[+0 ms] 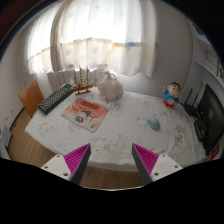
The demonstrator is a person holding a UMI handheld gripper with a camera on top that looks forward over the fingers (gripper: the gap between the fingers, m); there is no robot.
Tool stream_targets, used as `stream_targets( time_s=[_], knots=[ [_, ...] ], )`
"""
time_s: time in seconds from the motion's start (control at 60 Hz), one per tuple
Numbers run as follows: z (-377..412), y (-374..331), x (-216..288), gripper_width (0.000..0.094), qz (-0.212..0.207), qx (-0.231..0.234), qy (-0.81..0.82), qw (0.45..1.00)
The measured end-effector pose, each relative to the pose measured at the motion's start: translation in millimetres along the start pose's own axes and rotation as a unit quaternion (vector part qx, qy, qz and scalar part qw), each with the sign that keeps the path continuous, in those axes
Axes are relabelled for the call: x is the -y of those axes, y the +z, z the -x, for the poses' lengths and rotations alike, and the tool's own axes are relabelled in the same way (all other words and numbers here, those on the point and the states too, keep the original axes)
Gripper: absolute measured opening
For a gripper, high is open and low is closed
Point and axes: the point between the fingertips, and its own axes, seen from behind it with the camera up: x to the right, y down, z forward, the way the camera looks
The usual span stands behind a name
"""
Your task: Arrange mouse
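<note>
A small light-blue mouse point(153, 123) lies on the white tablecloth point(125, 125), right of the middle of the table. My gripper point(112, 158) hangs over the table's near edge, well short of the mouse. Its two fingers with magenta pads point(77, 157) stand wide apart with nothing between them. The mouse is beyond the right finger, ahead and slightly right.
A black keyboard point(55, 98) lies at the table's left. A colourful book or mat point(87, 113) lies left of centre. A white bag-like object point(110, 87) and a wooden rack point(83, 78) stand at the back. A figurine point(173, 95) and a dark monitor point(210, 112) are at the right. Curtained window behind.
</note>
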Motion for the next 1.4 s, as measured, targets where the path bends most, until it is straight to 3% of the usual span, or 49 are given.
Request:
stream_targets(
  time_s=[0.6, 0.917, 1.4],
  knots=[
    [-169, 33, -31, 0.0854, -0.04, -0.11, 0.06, 0.991],
    [-208, 96, -17, 0.0854, -0.097, -0.091, 0.069, 0.989],
    [-256, 236, -3, 0.0853, -0.089, -0.071, 0.061, 0.992]
  ],
)
